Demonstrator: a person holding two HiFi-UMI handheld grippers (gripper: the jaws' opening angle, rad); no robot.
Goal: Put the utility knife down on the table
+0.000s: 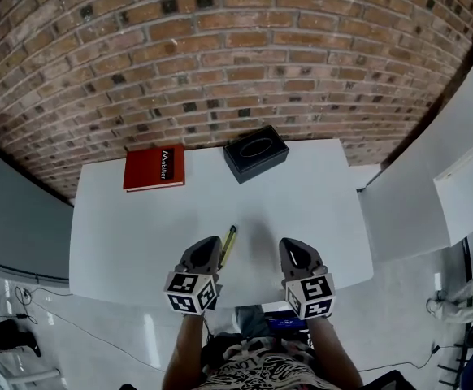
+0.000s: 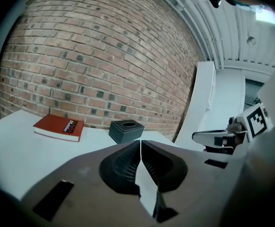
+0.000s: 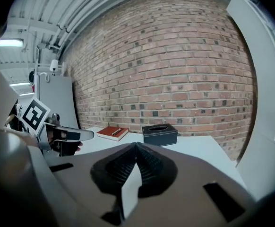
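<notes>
Utility knife (image 1: 228,246): flat on the desk (image 1: 139,234), long axis toward the brick wall.
Left hand-held gripper (image 1: 211,244): clenched, empty; knife just right of it, nearer.
Right hand-held gripper (image 1: 290,245): clenched, empty.

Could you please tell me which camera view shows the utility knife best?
The head view: the knife lies in plain sight on the table, just right of the left gripper. Neither gripper view shows it; both look past their own jaws at the far table and the brick wall.
</notes>
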